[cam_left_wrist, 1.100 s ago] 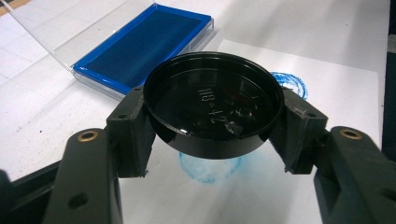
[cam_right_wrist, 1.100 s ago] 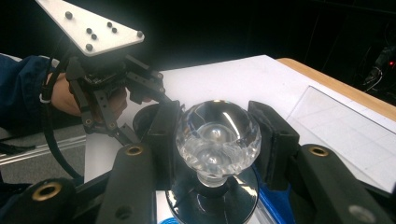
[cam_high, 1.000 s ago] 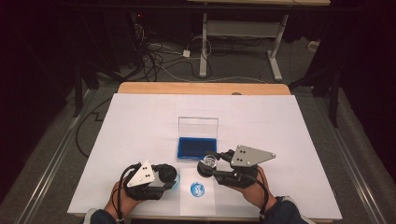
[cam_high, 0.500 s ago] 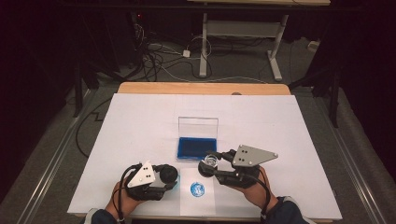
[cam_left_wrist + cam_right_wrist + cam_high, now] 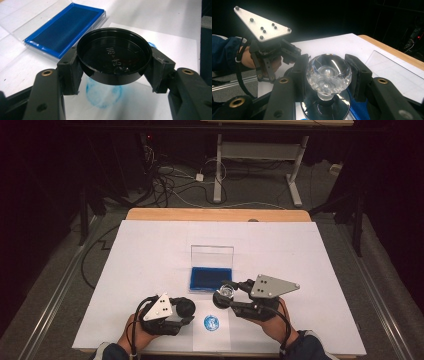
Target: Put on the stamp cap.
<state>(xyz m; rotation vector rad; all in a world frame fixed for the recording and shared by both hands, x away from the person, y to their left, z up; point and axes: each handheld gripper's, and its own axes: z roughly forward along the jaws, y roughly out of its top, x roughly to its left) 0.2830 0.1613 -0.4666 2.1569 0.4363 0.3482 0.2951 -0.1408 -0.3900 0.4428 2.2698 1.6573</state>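
Plastic first, at the left: my left gripper (image 5: 186, 309) is clamped on a black round cap (image 5: 114, 55), the pads biting its rim at nine and three o'clock as the left gripper view shows it, hollow side up. I judge it light and stiff but smooth-walled, so a rim grip across the full width is the right hold; a tilt could let it slide out. It hangs low over the white paper sheet (image 5: 212, 340), just at nine o'clock of the blue round stamp print (image 5: 211, 322) in the high view.

Moving right, the stamp pad (image 5: 211, 278) lies on the counter (image 5: 150, 255) at twelve o'clock from the print, its clear lid (image 5: 212, 256) standing open behind the blue ink bed.

Farther right, my right gripper (image 5: 223, 296) is closed on the stamp's faceted clear knob (image 5: 328, 73), pads at nine and three o'clock on its widest part, with the stamp's shiny round base (image 5: 325, 107) below. It hovers at the pad's near right corner. I take the knob for hard, slick, chip-prone and heavier than the cap. Holding at the widest facets is sound; I would squeeze firmly without crushing and keep the stem upright.
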